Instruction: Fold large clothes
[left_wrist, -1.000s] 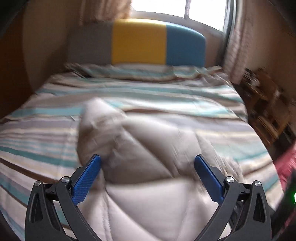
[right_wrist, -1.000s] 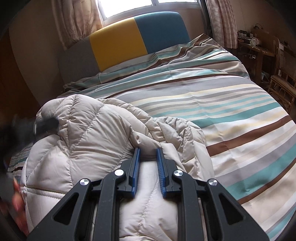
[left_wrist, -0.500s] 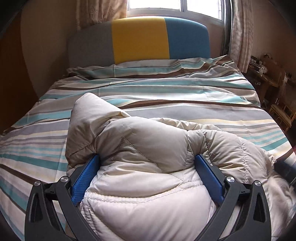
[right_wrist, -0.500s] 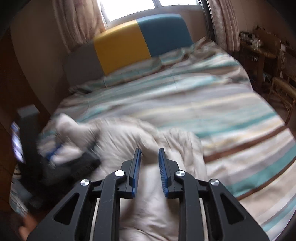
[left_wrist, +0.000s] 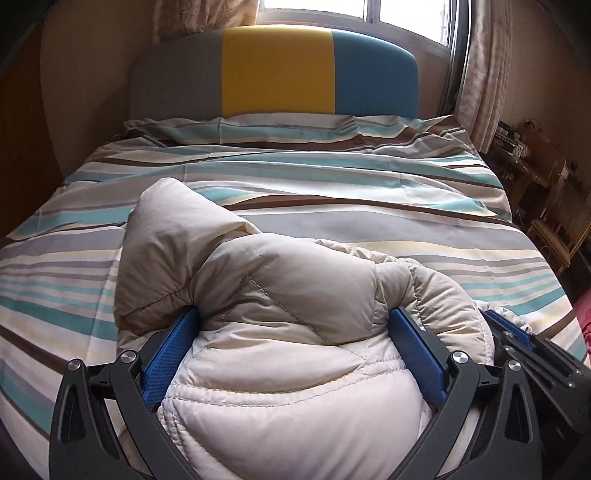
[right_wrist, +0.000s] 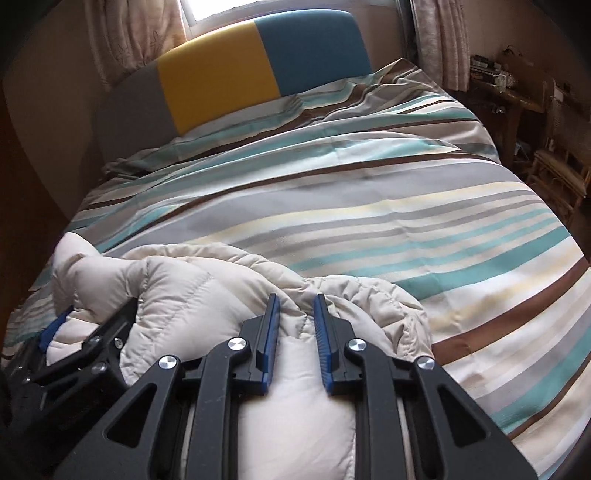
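Puffer jacket (left_wrist: 291, 332), cream and quilted, bunched in a thick mound at the near edge of the bed, directly under and ahead of both claws. Left gripper (left_wrist: 295, 354) spread wide, blue pads (left_wrist: 170, 350) set against either flank of the bulging padded fold, fabric swelling up between them; whether pressed or merely flanking, cannot tell. Right gripper (right_wrist: 295, 325) drawn narrow, pinching a ridge of the same jacket (right_wrist: 229, 306) between its blue pads (right_wrist: 271, 328). Seen from the left claw, just off to its right, touching the jacket's rumpled edge. Seen from the right claw, left one low at the left, half buried in the padding. Beyond both claws, well past the jacket: striped duvet (left_wrist: 332, 184) in teal, grey, cream and brown bands, lightly creased, covering the whole mattress. Farther ahead, upholstered headboard (left_wrist: 273, 74) in grey, yellow and blue panels, against the wall. Above it, bright window (left_wrist: 351, 14) flanked by pale patterned curtains (left_wrist: 484, 70). Off to the right of the claws, beside the bed, cluttered wooden furniture (right_wrist: 517, 92) and a wooden chair (right_wrist: 557, 170), dim and hard to make out. At the far right edge of the left claw's view, a scrap of pink fabric (left_wrist: 585, 321).
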